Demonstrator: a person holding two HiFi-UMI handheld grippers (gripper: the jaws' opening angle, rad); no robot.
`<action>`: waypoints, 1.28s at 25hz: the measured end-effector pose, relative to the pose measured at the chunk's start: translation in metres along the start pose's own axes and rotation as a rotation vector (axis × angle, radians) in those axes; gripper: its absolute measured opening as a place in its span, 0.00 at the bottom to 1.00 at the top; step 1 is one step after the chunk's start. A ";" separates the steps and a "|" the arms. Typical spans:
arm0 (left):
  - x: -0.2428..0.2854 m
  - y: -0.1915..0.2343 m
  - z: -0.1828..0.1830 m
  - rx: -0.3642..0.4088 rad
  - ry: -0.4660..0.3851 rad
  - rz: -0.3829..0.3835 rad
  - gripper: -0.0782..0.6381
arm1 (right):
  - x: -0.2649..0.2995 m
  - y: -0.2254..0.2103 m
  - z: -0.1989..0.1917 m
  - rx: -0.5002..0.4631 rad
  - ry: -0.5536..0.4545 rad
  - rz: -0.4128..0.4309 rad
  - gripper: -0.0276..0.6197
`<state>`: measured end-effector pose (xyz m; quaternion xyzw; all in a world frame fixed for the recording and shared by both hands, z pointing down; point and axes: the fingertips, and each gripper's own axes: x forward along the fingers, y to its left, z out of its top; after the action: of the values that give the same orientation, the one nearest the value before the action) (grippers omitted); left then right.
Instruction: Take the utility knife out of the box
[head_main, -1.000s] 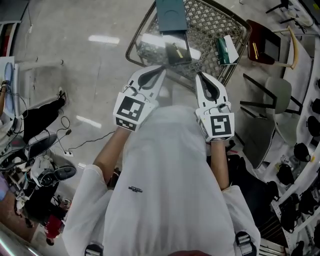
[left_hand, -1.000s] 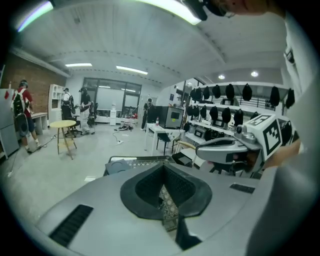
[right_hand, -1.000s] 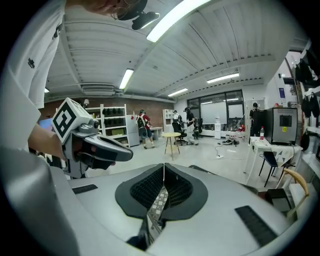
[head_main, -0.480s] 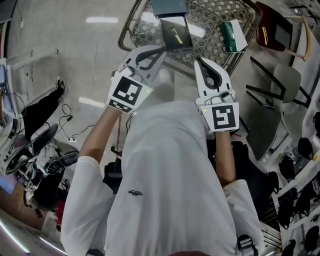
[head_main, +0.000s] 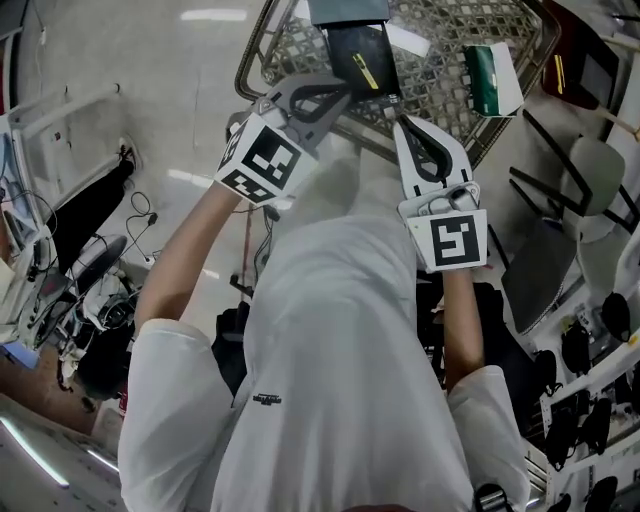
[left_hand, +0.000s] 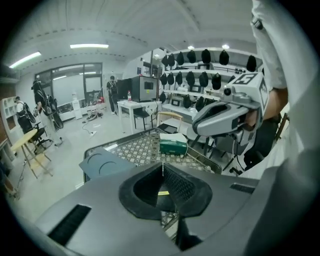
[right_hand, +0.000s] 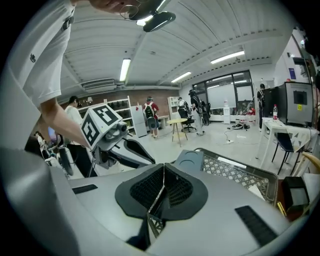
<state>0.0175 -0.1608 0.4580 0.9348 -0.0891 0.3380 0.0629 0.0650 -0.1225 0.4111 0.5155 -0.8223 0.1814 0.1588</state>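
Reaching forward with both arms over the mesh tabletop (head_main: 440, 45), I hold the left gripper (head_main: 343, 93) and right gripper (head_main: 404, 123) tilted downward, each with fingers clenched on nothing. The open black box (head_main: 352, 45) lies just beyond the left fingers, with the right ones near its corner. The yellow utility knife (head_main: 366, 72) rests inside. Print on the green carton (head_main: 488, 80) is unreadable.

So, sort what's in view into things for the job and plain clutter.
For the job: black box, yellow utility knife, left claw, right claw.
Clutter: green carton, grey-blue tray, chair.
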 end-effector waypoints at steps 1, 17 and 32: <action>0.006 0.003 -0.005 0.010 0.022 -0.006 0.11 | 0.004 -0.002 -0.005 0.009 0.004 0.002 0.04; 0.102 0.029 -0.077 0.421 0.335 -0.188 0.21 | 0.052 -0.038 -0.057 0.061 0.075 0.012 0.04; 0.145 0.013 -0.126 0.852 0.457 -0.394 0.30 | 0.067 -0.040 -0.092 0.175 0.100 0.000 0.04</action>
<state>0.0460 -0.1693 0.6483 0.7790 0.2499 0.5213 -0.2429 0.0796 -0.1493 0.5278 0.5177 -0.7943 0.2782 0.1540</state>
